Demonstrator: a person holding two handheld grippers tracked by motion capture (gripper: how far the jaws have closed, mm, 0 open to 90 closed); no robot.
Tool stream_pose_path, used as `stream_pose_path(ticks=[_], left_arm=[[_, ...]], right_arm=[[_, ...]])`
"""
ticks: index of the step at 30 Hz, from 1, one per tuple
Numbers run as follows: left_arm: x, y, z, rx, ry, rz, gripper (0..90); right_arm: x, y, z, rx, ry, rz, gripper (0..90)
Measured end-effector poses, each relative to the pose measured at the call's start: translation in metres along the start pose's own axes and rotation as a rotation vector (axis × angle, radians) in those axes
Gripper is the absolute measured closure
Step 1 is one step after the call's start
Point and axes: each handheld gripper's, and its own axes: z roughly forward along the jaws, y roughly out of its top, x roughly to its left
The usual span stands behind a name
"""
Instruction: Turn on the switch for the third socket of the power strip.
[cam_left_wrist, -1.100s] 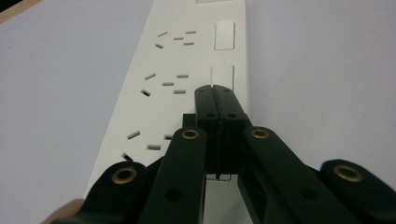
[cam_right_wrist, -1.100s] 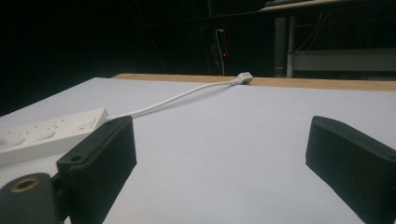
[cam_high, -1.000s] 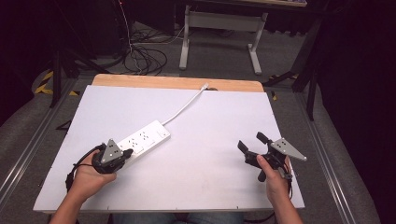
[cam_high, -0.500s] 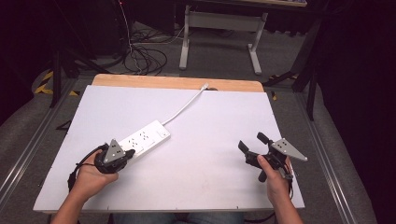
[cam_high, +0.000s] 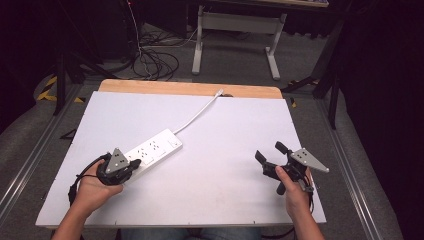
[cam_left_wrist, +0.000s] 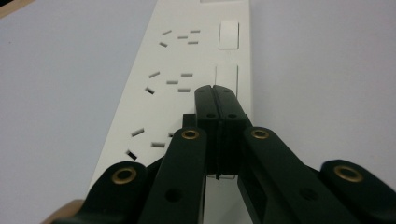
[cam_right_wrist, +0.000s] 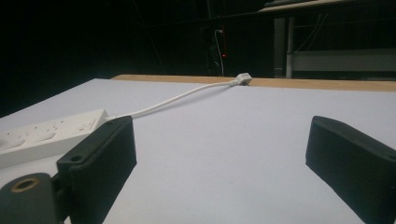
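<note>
Power strip (cam_high: 150, 151) lay on the near-left part of the white table (cam_high: 225, 150), long axis running diagonally from near-left to far-right, its cord (cam_high: 197, 112) trailing off toward the far edge. Left gripper (cam_high: 131, 165) sat right over the strip's near end, jaws pressed together and empty, tips over the rocker switch row (cam_left_wrist: 228, 74) beside the sockets. Right gripper (cam_high: 270, 157) was well apart at the near-right, jaws spread wide, holding nothing. Left hand (cam_high: 92, 187) was clearly nearer; likely next move was a tip-down press on a switch just ahead along the strip's axis.
</note>
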Motion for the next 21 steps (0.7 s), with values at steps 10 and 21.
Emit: stream_pose_path(ticks=[10, 21], left_arm=[[0.0009, -0.001, -0.0008, -0.005, -0.015, -0.022, 89.9], [-0.0002, -0.001, 0.0028, -0.002, -0.036, -0.042, 90.0]], right_arm=[[-0.0001, 0.0001, -0.0002, 0.0, -0.002, 0.002, 9.0], [0.0003, 0.0005, -0.0002, -0.004, 0.001, 0.004, 9.0]])
